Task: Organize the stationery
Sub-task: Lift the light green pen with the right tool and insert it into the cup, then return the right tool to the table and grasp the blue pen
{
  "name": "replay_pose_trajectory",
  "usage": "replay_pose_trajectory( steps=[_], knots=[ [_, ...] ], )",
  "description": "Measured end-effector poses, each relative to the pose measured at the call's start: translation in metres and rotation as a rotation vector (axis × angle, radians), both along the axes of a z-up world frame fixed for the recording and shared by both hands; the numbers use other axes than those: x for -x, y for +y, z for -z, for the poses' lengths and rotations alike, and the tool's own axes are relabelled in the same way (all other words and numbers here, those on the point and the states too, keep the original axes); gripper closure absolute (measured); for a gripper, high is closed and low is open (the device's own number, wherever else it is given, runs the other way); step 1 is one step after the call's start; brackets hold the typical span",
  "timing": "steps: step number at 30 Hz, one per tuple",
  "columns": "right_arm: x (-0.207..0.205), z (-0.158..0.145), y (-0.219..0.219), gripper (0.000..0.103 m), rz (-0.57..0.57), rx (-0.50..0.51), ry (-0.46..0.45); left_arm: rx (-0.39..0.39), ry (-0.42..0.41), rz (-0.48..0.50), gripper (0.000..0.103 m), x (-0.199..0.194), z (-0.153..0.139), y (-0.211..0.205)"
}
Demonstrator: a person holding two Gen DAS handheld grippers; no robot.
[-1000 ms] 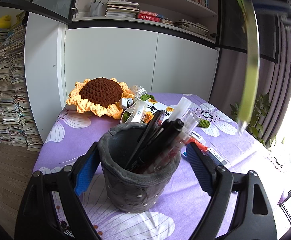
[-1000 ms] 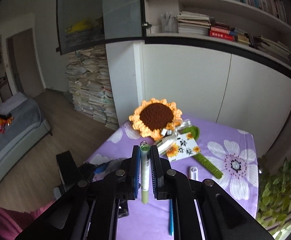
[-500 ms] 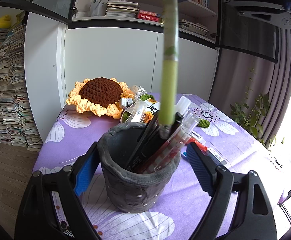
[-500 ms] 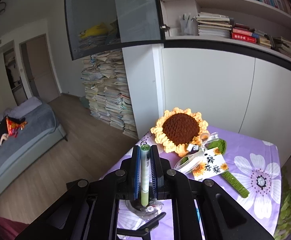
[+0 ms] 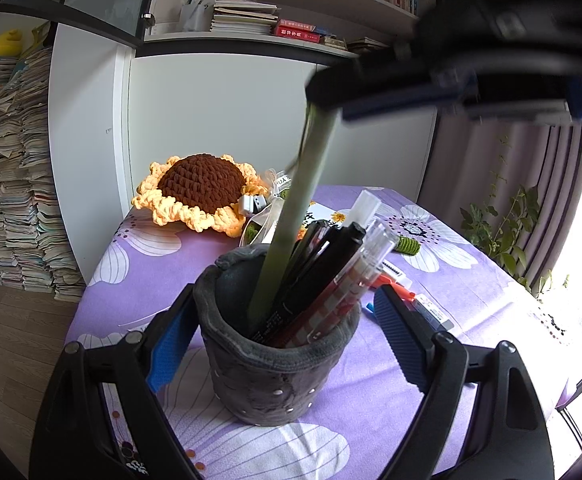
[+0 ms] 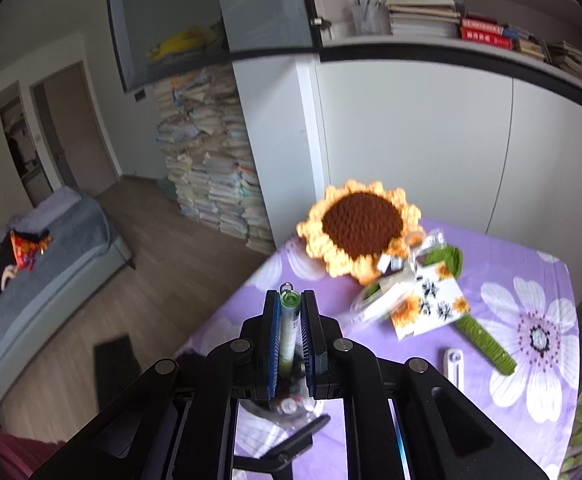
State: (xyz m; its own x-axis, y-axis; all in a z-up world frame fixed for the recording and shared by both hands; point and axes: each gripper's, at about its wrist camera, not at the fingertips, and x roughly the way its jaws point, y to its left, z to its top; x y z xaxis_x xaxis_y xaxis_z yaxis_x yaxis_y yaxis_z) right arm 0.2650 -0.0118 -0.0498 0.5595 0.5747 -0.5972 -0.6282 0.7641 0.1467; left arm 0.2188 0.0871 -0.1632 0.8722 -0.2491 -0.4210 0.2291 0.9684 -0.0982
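Two views settle the matter, and the left wrist view comes first: the left gripper [image 5: 283, 336] stands wide open around the dark grey felt pen cup [image 5: 275, 356], its blue-padded fingers [image 5: 169, 346] flanking the cup wall, the left pad very near or touching, the right one clearly apart from it. From above and to the right, the right gripper [image 5: 331, 110] reaches in, blurred, clamped on the top of a pale green pen [image 5: 291, 224]. The pen's long axis runs steeply down and slightly leftward from those jaws, and its lower end already sits inside the cup's mouth, on the left of a bundle of black and clear pens [image 5: 331, 268] leaning to the right. So the cup lies directly below the right gripper, and I judge the coming move to be a release or a short push along that axis. More stationery, an orange-tipped item and a blue one among them, lies on the purple flowered tablecloth [image 5: 451, 360] just beyond the right finger. In the right wrist view, the right gripper [image 6: 290, 340] is shut on the green pen [image 6: 290, 332], which runs lengthwise between the pads with its green cap and clip at the far tips; the cup's contents show dimly beneath the fingers. The pen looks slim, smooth and light, its barrel pale green with a white printed band.
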Motion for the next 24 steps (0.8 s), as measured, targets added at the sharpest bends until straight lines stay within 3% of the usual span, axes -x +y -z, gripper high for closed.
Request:
replay_pose_trajectory(
  steps=[7, 11, 16, 17, 19, 20, 24],
  knots=[
    [0.006, 0.025, -0.003, 0.092, -0.016, 0.065, 0.065, 0.001, 0.0, 0.008, 0.017, 0.0, 0.0, 0.0],
    [0.008, 0.027, -0.012, 0.091, -0.019, 0.053, 0.103, 0.002, 0.001, 0.007, 0.017, 0.002, 0.001, -0.002],
    [0.011, 0.014, -0.045, 0.089, 0.069, 0.04, 0.059, 0.002, 0.0, 0.008, 0.017, 0.002, 0.001, -0.002],
    [0.009, 0.015, -0.052, 0.086, 0.097, 0.055, 0.063, 0.002, -0.001, 0.009, 0.017, 0.002, 0.002, -0.002],
    [0.001, 0.024, -0.062, 0.064, 0.143, 0.104, 0.1, 0.002, -0.003, 0.01, 0.017, 0.003, 0.002, -0.002],
    [-0.005, 0.032, -0.065, 0.059, 0.159, 0.132, 0.129, 0.001, -0.004, 0.01, 0.017, 0.002, 0.002, -0.002],
    [-0.029, 0.086, -0.064, 0.057, 0.181, 0.288, 0.26, 0.002, -0.006, 0.01, 0.017, 0.001, 0.002, -0.001]
  ],
)
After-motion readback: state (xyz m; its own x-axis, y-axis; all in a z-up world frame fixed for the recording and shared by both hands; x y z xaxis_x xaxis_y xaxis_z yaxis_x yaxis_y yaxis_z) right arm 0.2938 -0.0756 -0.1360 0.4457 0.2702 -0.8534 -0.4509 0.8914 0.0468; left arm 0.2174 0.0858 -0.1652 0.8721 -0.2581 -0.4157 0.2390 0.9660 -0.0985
